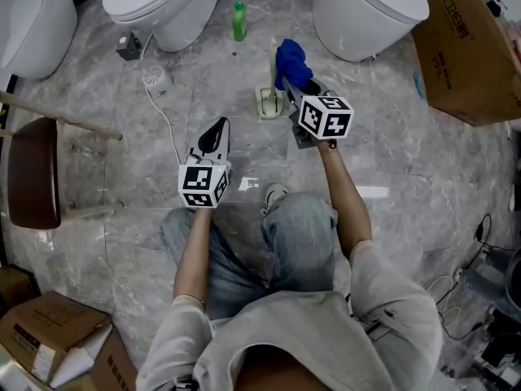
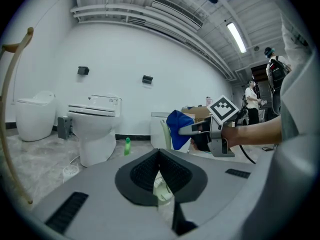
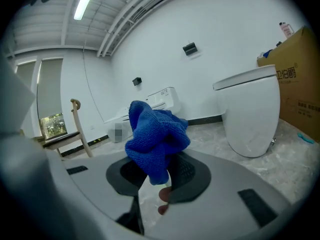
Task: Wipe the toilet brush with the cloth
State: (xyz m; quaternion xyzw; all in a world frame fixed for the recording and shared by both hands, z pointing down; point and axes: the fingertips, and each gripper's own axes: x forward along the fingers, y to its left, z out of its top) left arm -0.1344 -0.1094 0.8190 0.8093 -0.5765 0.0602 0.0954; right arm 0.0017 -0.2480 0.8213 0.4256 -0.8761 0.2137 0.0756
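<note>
A pale toilet brush in its holder (image 1: pixel 267 100) stands upright on the marble floor in front of me. My right gripper (image 1: pixel 288 81) is shut on a bunched blue cloth (image 1: pixel 292 62), held against the top of the brush handle. In the right gripper view the cloth (image 3: pixel 156 136) hangs over the gripper (image 3: pixel 161 173) and hides the brush. My left gripper (image 1: pixel 215 133) hovers left of the brush, apart from it, jaws shut with nothing seen in them. From the left gripper (image 2: pixel 159 153), the cloth (image 2: pixel 179 128) and pale handle (image 2: pixel 164 133) show ahead.
Three white toilets (image 1: pixel 167 2) (image 1: pixel 366 6) (image 1: pixel 32 19) line the far side. A green bottle (image 1: pixel 238 21) stands behind the brush. A white cable with a round fitting (image 1: pixel 156 78) lies left. A wooden chair (image 1: pixel 37 169) is at left, cardboard boxes (image 1: pixel 468 47) (image 1: pixel 49 332) at right and lower left.
</note>
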